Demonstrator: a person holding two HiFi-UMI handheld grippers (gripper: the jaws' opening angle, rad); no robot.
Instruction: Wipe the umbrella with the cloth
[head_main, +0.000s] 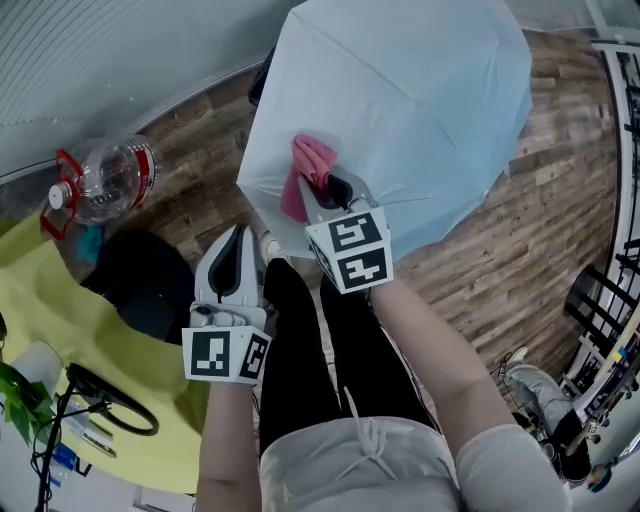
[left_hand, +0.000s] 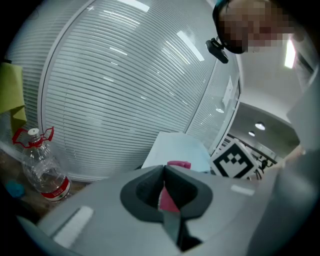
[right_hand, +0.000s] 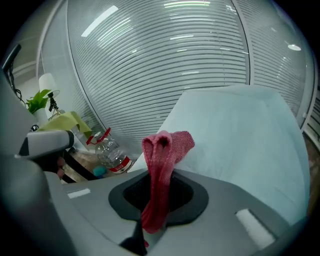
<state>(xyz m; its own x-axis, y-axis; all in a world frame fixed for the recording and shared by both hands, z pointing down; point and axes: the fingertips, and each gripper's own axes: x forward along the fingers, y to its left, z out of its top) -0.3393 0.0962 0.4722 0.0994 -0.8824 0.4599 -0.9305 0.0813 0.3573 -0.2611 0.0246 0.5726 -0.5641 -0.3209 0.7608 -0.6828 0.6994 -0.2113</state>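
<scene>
Pink knitted cloth (head_main: 308, 160): clamped between the jaws of the right gripper (head_main: 333, 190), held at the near edge of the open pale-blue fabric umbrella (head_main: 420, 90); canopy spread directly ahead. Left gripper (head_main: 238, 245): jaws together, empty, farther from the canopy.

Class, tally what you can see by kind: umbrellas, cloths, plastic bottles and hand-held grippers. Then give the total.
umbrella: 1
cloth: 1
plastic bottle: 1
grippers: 2 (left gripper, right gripper)
Total: 5
</scene>
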